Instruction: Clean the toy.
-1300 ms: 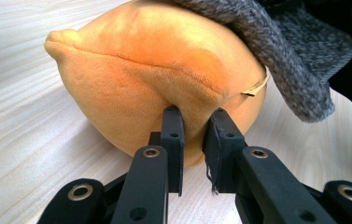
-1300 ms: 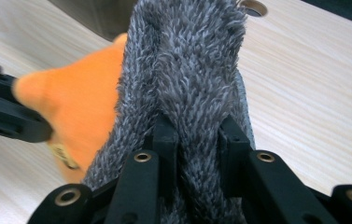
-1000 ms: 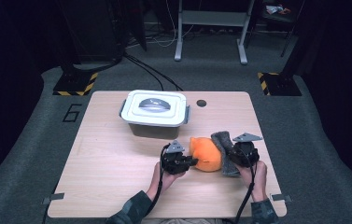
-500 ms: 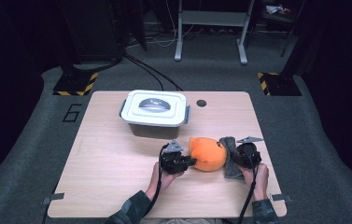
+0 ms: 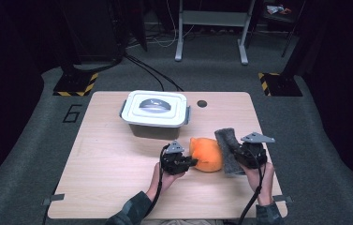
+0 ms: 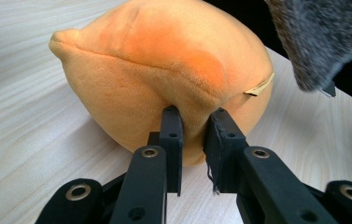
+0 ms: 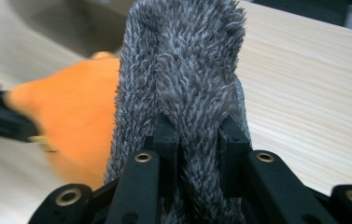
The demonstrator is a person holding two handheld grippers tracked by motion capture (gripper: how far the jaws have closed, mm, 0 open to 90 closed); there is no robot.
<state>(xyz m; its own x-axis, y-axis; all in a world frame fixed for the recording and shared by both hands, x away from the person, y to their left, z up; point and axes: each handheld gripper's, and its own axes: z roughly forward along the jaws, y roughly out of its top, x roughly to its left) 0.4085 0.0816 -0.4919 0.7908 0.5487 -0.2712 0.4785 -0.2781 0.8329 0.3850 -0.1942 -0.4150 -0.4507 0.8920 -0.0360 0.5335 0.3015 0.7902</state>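
An orange plush toy (image 5: 205, 153) lies on the wooden table (image 5: 113, 164), front of middle. My left gripper (image 5: 192, 161) comes at it from the left and is shut on a fold of its orange fabric (image 6: 193, 126). A grey furry cloth (image 5: 228, 149) hangs at the toy's right side, lifted off the table, with my right gripper (image 5: 236, 153) shut on it. In the right gripper view the grey fur (image 7: 187, 70) bulges up between the two black jaws, and the orange plush toy (image 7: 78, 109) lies blurred to the left behind it.
A white lidded container (image 5: 155, 112) with a grey handle stands behind the toy, near the table's middle back. A small dark hole (image 5: 202, 103) sits in the tabletop to its right. Dark carpet, stands and cables surround the table.
My right gripper has lifted the grey cloth and swung it closer against the toy's right side. The left gripper and the orange toy have stayed where they were.
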